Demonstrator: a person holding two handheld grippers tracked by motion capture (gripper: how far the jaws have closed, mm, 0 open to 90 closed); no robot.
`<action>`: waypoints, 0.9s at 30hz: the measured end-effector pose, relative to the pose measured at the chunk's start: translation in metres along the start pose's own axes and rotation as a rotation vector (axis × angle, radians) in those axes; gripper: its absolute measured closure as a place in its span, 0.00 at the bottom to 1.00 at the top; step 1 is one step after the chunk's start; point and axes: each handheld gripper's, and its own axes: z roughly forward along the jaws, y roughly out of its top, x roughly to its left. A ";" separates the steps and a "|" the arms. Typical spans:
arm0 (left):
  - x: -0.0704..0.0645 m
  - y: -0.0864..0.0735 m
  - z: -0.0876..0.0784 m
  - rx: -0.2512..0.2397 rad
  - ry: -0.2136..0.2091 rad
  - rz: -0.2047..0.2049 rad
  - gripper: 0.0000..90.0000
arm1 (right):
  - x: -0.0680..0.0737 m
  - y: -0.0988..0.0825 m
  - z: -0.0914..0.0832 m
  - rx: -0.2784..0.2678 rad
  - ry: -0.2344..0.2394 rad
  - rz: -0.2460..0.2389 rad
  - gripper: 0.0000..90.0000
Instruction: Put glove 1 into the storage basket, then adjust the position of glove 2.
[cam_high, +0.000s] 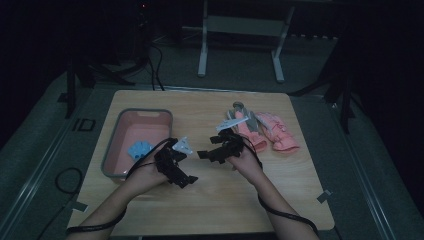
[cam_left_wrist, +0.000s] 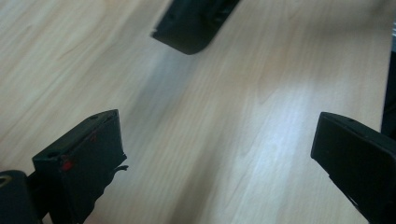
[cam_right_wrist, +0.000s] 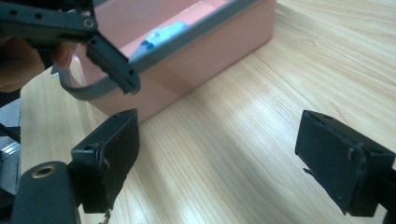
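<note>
My left gripper (cam_high: 189, 179) is held just above the middle of the wooden table (cam_high: 210, 200). In the left gripper view it (cam_left_wrist: 217, 140) stands open over bare wood. My right gripper (cam_high: 206, 155) sits close beside it and points left toward a pink bin (cam_high: 145, 112) with a grey rim. In the right gripper view it (cam_right_wrist: 217, 140) is open with nothing between its jaws. That view also has the bin's wall (cam_right_wrist: 205, 60) ahead and a light blue thing (cam_right_wrist: 163, 32) lying inside it. The same blue thing (cam_high: 140, 148) lies in the bin in the high view.
A pair of pink gloves (cam_high: 277, 132) lies at the table's right centre, with a grey and white thing (cam_high: 242, 116) beside them. Part of the right gripper (cam_left_wrist: 194, 23) crosses the top of the left gripper view. Cables trail from both grippers off the near edge.
</note>
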 end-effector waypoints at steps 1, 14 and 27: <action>-0.002 0.001 0.003 0.001 -0.009 -0.004 0.03 | -0.002 -0.003 -0.002 -0.002 -0.001 0.002 0.15; -0.023 -0.006 0.041 -0.074 -0.008 -0.005 0.03 | -0.018 -0.041 -0.024 0.020 -0.024 0.028 0.18; -0.033 -0.032 0.070 -0.080 -0.033 -0.025 0.03 | -0.034 -0.072 -0.051 0.015 -0.148 0.027 0.32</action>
